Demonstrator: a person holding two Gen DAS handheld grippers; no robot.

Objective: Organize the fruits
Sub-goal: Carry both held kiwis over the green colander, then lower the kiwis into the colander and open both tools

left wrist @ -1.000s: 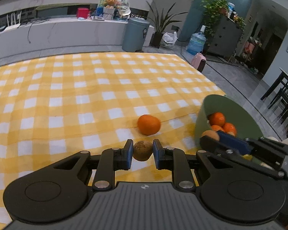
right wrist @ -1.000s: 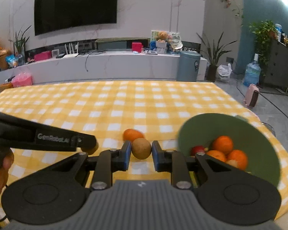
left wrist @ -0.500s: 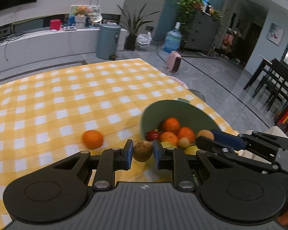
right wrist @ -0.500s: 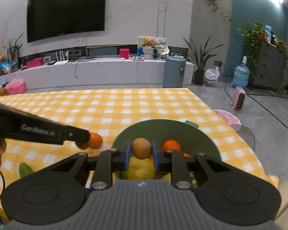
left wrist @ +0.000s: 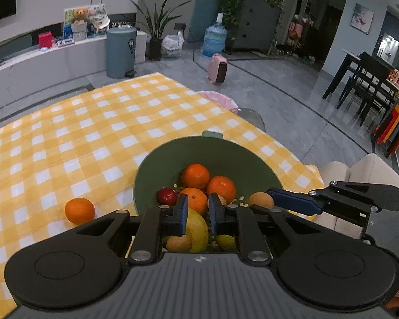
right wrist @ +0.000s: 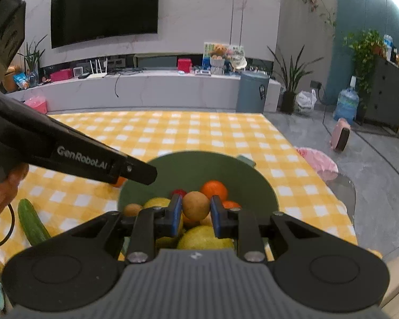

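The right claw (right wrist: pixel 192 211) is pinching a round brown fruit (right wrist: pixel 196 205), perhaps a kiwi, above the green bowl (right wrist: pixel 199 164), ready for dropping among the oranges (right wrist: pixel 214 189); the left claw (left wrist: pixel 196 212) is hovering there closed, empty.

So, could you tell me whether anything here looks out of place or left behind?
Two things lie outside the green bowl: an orange sits alone on the checked cloth left of the bowl, and a cucumber lies on the cloth further left. The rest of the fruit is heaped in the bowl. Nothing looks spilled or damaged.
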